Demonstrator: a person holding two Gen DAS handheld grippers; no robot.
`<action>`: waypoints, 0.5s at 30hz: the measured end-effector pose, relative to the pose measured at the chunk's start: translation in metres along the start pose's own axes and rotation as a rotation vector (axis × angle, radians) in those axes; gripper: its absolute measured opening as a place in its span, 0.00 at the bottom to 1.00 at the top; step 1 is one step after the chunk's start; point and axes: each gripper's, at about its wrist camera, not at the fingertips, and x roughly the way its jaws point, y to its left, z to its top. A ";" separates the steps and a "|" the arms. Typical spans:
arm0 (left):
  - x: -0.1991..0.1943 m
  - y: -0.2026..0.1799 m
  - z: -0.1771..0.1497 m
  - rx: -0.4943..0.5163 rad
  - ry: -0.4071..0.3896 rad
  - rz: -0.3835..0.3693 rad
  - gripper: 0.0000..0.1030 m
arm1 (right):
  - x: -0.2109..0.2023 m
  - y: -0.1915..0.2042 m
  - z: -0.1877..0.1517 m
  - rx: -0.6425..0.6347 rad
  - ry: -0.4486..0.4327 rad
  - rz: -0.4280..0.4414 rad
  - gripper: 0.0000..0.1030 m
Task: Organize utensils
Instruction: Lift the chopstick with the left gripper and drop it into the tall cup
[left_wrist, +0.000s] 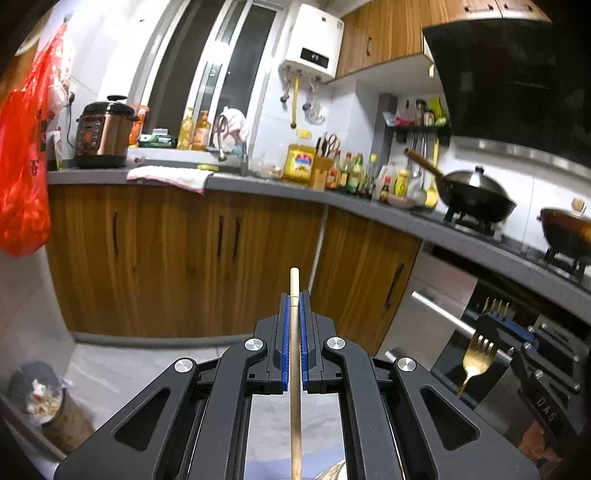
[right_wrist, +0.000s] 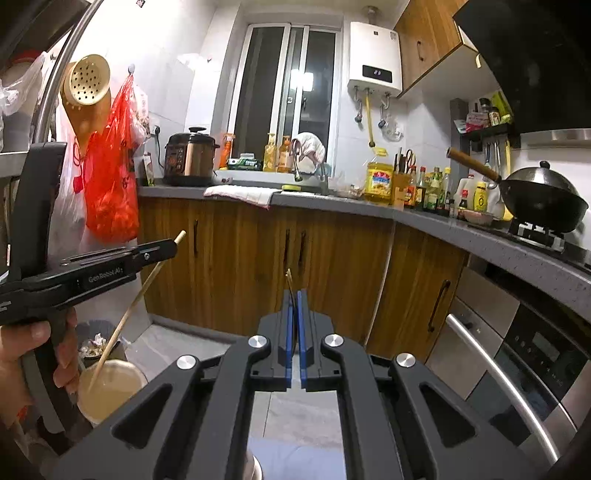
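My left gripper (left_wrist: 294, 295) is shut on a wooden chopstick (left_wrist: 294, 369) that lies lengthwise between the blue pads, its tip poking out in front. At the right of the left wrist view my right gripper (left_wrist: 496, 319) holds a gold fork (left_wrist: 476, 360), tines up. In the right wrist view my right gripper (right_wrist: 294, 293) is shut on that fork (right_wrist: 288, 275), seen edge-on. At the left, a hand (right_wrist: 22, 343) holds my left gripper (right_wrist: 168, 249) with the chopstick (right_wrist: 136, 302) slanting down towards a beige cup (right_wrist: 110, 384).
A grey L-shaped counter (right_wrist: 332, 201) over wooden cabinets carries a pressure cooker (right_wrist: 190, 157), bottles and a black wok (right_wrist: 543, 199). A red bag (right_wrist: 110, 192) and a perforated gold holder (right_wrist: 86, 81) hang at the left. An oven (right_wrist: 517, 354) is at the right and a bin (left_wrist: 44, 398) on the floor.
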 end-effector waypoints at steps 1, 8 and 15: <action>0.000 0.000 -0.002 0.013 0.004 0.011 0.05 | 0.000 0.001 -0.001 0.000 0.001 0.002 0.02; 0.001 0.004 -0.012 0.024 0.005 0.028 0.05 | 0.001 0.003 -0.011 0.013 0.014 0.009 0.02; -0.013 0.000 -0.028 0.057 0.014 0.017 0.06 | -0.002 0.005 -0.017 -0.015 0.026 0.011 0.02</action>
